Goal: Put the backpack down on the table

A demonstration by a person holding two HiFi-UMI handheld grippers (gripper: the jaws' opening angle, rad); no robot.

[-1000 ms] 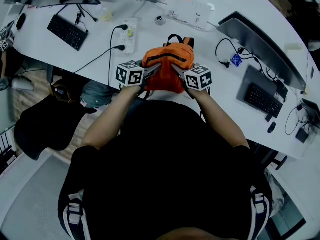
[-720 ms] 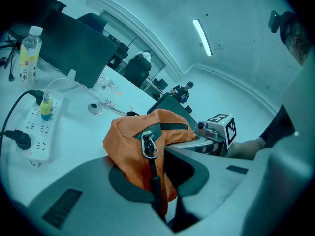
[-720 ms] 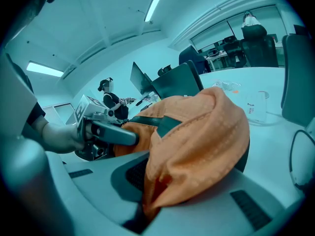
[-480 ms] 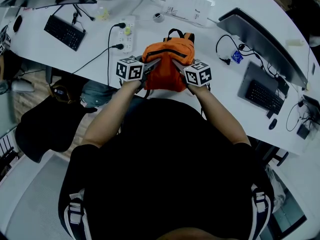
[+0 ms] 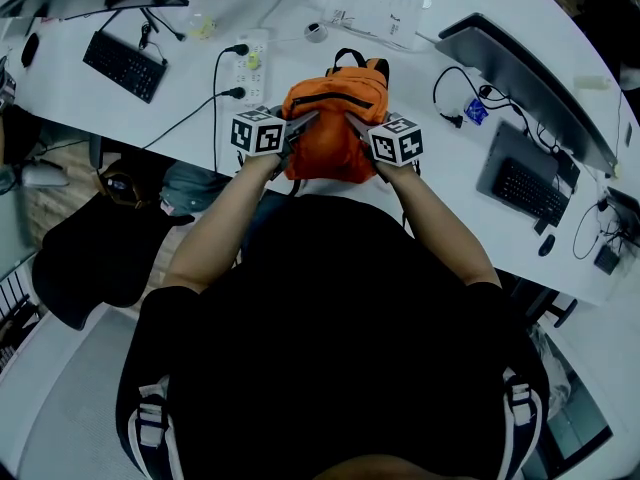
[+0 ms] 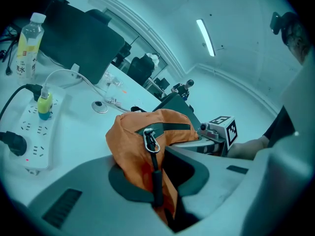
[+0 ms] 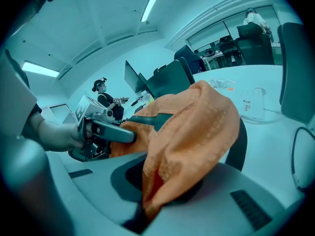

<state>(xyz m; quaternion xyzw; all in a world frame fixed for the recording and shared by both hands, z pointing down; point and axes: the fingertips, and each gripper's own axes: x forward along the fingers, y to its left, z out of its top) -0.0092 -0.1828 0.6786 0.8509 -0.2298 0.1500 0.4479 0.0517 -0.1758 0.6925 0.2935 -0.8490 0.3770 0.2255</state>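
An orange backpack with black straps and a dark zip sits over the near edge of the white table, held from both sides. My left gripper is shut on the backpack's left side; in the left gripper view the orange fabric and a zip pull with a metal clip are pinched between its jaws. My right gripper is shut on the right side, with a fold of fabric clamped in its jaws. Whether the bag's bottom touches the table is hidden.
A white power strip with plugged cables lies left of the bag. Keyboards lie at left and right, with a monitor at the right. A white box sits behind the bag, a bottle far left.
Both grippers and the backpack have sunk a little toward the table and shifted slightly away from me. The grips have not changed.
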